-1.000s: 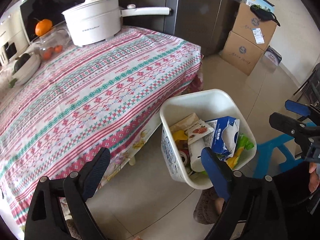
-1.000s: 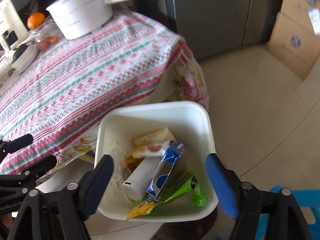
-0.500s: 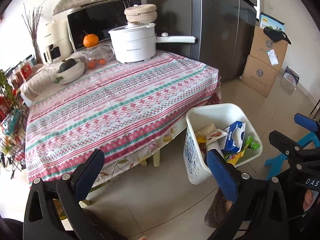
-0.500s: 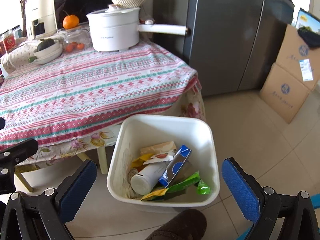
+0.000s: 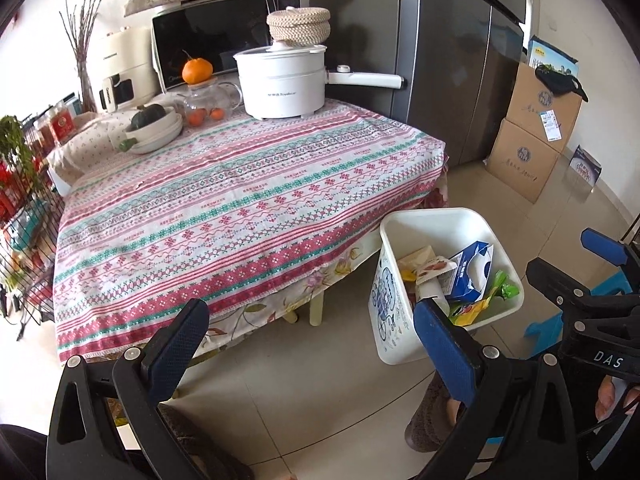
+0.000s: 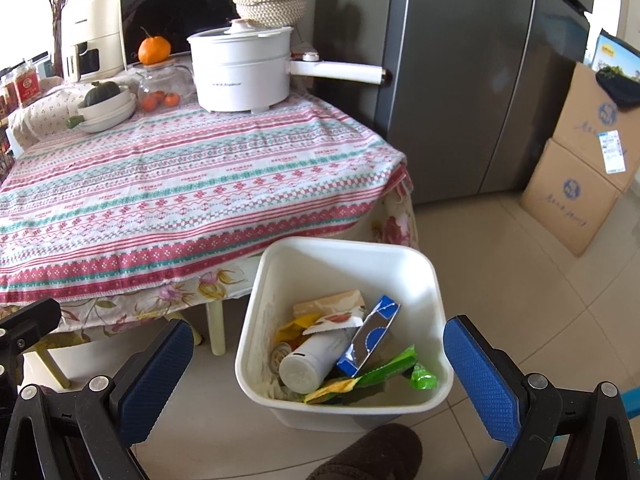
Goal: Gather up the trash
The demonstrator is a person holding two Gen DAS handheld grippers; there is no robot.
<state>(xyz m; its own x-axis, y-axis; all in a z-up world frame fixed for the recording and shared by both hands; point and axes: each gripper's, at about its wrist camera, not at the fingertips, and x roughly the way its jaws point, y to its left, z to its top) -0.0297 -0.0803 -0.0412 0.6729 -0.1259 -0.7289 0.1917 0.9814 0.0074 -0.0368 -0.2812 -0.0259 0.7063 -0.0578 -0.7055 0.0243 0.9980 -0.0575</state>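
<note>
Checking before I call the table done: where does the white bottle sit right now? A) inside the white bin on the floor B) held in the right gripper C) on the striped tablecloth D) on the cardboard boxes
A: the white bottle lies on its side inside the white bin among wrappers and a blue carton; the right gripper is open and holds nothing.
</note>
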